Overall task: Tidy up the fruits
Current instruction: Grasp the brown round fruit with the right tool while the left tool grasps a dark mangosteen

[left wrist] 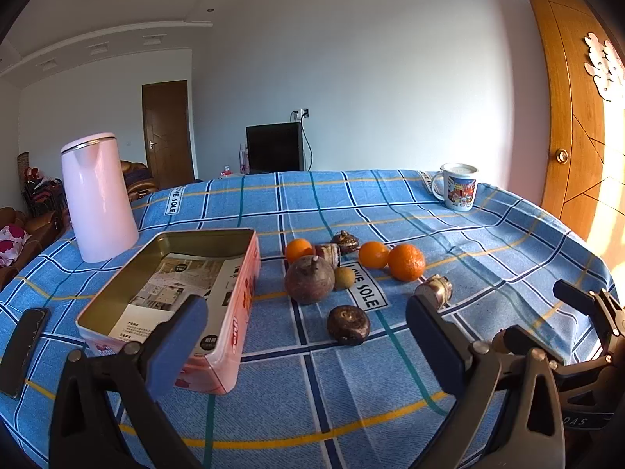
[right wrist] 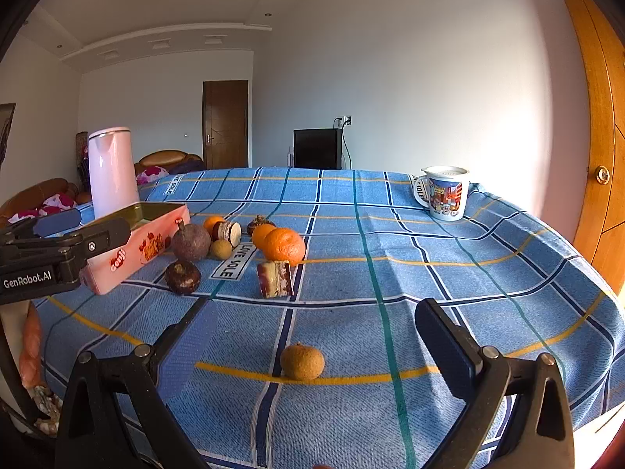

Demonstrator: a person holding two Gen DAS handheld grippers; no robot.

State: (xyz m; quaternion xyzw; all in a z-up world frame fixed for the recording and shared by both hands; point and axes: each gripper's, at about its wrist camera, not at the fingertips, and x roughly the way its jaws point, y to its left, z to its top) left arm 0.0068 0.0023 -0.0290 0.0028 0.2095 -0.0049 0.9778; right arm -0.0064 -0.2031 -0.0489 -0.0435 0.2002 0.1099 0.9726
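Longan (right wrist: 302, 361), small, round and tan, sits alone on the blue checked cloth (right wrist: 449, 273) straight ahead of the right gripper (right wrist: 308, 336), between its wide-apart fingers and just beyond their tips; being round, it needs no particular wrist angle. That hand is clearly the nearer one. Farther off, the left gripper (left wrist: 306, 324), fingers also spread and empty, faces a dark chestnut-like fruit (left wrist: 348, 324). Beyond lie the oranges (left wrist: 406, 262) and the open pink tin (left wrist: 175, 293), probably the destination.
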